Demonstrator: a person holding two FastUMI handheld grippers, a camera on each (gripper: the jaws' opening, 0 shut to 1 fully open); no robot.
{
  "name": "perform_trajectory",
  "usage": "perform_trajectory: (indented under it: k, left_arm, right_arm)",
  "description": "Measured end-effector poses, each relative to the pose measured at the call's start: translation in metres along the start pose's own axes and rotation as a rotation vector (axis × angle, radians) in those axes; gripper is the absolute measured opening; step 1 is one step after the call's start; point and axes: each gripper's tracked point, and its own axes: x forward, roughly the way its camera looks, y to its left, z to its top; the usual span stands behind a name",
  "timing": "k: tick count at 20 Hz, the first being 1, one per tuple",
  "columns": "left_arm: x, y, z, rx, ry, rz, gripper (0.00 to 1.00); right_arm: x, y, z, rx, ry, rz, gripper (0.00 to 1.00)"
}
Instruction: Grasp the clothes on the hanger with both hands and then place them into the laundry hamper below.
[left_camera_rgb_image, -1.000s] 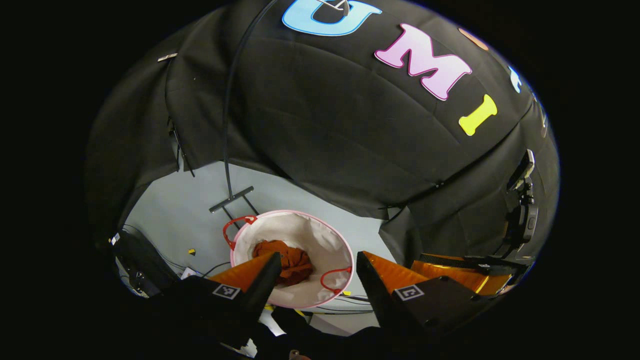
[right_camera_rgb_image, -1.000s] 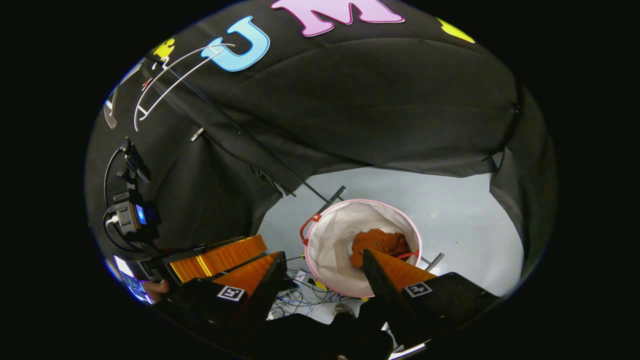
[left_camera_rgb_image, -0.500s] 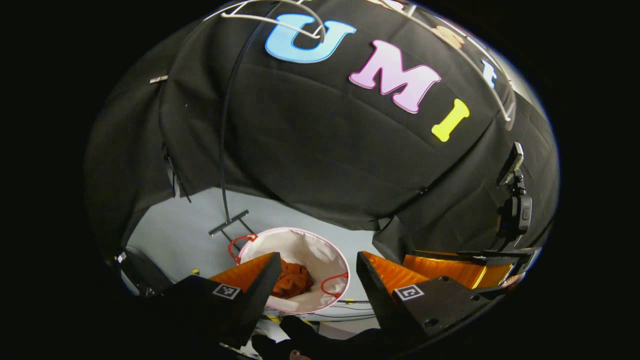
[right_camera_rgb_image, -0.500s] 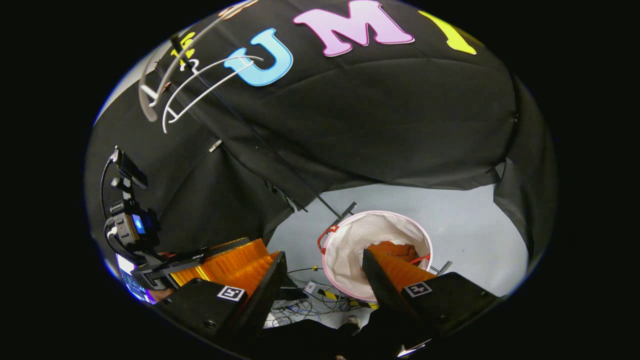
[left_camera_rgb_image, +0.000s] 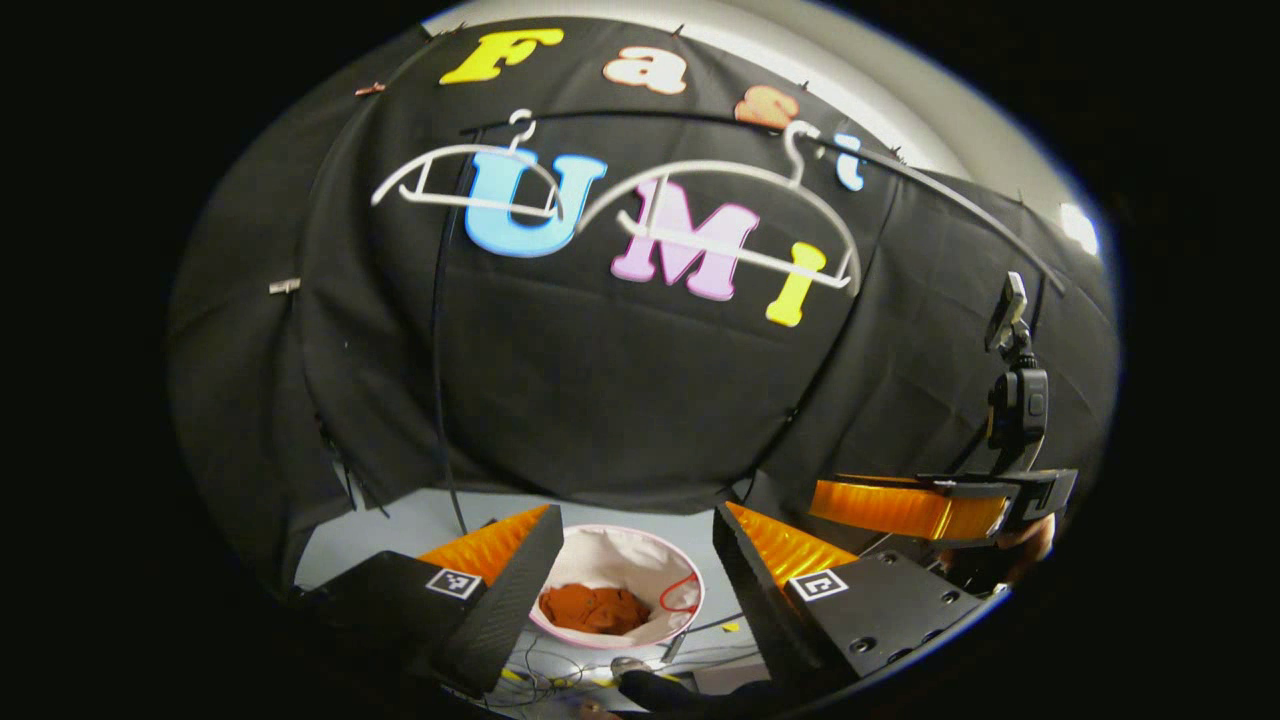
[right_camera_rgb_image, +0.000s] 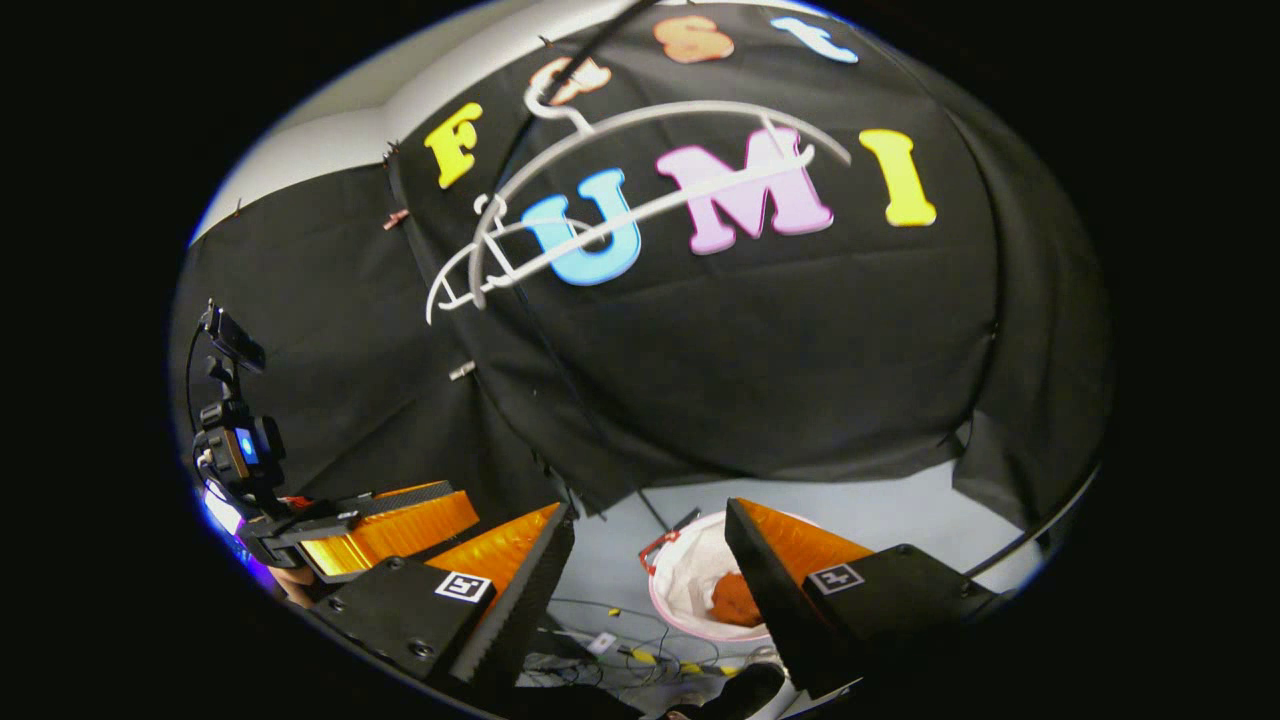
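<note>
Left gripper (left_camera_rgb_image: 628, 570): jaws standing wide apart, gripping nothing, hanging well above the hamper; also showing in the right gripper view at the left edge (right_camera_rgb_image: 370, 520).
Right gripper (right_camera_rgb_image: 650, 570): jaws standing wide apart, gripping nothing; also showing in the left gripper view at the right edge (left_camera_rgb_image: 930, 505), with part of a hand (left_camera_rgb_image: 1030, 535) sitting behind it.
Laundry hamper (left_camera_rgb_image: 620, 545): round, white-lined, pink-rimmed with red handles, standing on the grey floor (left_camera_rgb_image: 400, 520) below both grippers; partly hiding behind a finger in the right gripper view (right_camera_rgb_image: 685, 590).
Clothes (left_camera_rgb_image: 595, 608): rust-orange, lying crumpled at the bottom of the hamper (right_camera_rgb_image: 735, 598).
Cables (right_camera_rgb_image: 610, 640): lying tangled on the floor just beside the hamper.
Hangers (left_camera_rgb_image: 720, 215): two white ones, bare, hanging side by side on a dark rail (left_camera_rgb_image: 650, 118) against the booth wall (right_camera_rgb_image: 640, 160).
</note>
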Motion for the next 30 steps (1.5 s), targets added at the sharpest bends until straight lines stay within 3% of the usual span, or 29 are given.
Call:
perform_trajectory:
  k: [4,8,9,10,12,13,15,17,22,23,24,25,30]
  left_arm:
    - [-0.057,-0.031,0.054,0.077,-0.181,-0.078,0.96]
    - [-0.104,-0.067,0.103,0.124,-0.309,-0.147,0.92]
    - [-0.116,-0.074,0.116,0.133,-0.345,-0.144,0.99]
    - [-0.129,-0.079,0.129,0.141,-0.391,-0.132,0.92]
    - [-0.145,-0.099,0.150,0.158,-0.477,-0.129,0.99]
    - [-0.151,-0.111,0.155,0.170,-0.506,-0.128,0.92]
    - [-0.158,-0.121,0.164,0.185,-0.536,-0.102,0.99]
    - [-0.162,-0.133,0.173,0.189,-0.578,-0.093,0.98]
    - [-0.157,-0.143,0.169,0.180,-0.572,-0.066,0.95]
    - [-0.156,-0.143,0.167,0.176,-0.567,-0.061,0.92]
    - [-0.156,-0.144,0.167,0.174,-0.564,-0.058,0.95]
    - [-0.156,-0.144,0.165,0.173,-0.559,-0.056,0.95]
    - [-0.154,-0.148,0.157,0.189,-0.527,-0.052,0.95]
  right_arm:
    - [-0.064,0.023,0.052,-0.015,-0.206,-0.040,1.00]
    - [-0.130,0.045,0.122,-0.104,-0.461,-0.066,0.98]
    - [-0.145,0.049,0.136,-0.123,-0.504,-0.065,1.00]
    - [-0.154,0.056,0.146,-0.146,-0.537,-0.058,1.00]
    - [-0.175,0.061,0.166,-0.205,-0.597,-0.048,1.00]
    - [-0.184,0.062,0.176,-0.231,-0.623,-0.040,1.00]
    - [-0.189,0.069,0.181,-0.237,-0.624,0.003,1.00]
    - [-0.196,0.074,0.186,-0.238,-0.646,0.045,1.00]
    - [-0.196,0.067,0.188,-0.229,-0.642,0.052,1.00]
    - [-0.194,0.065,0.186,-0.231,-0.640,0.043,0.96]
    - [-0.192,0.062,0.184,-0.231,-0.631,0.037,0.92]
    - [-0.192,0.061,0.183,-0.226,-0.626,0.036,1.00]
    - [-0.197,0.061,0.186,-0.175,-0.632,0.052,1.00]
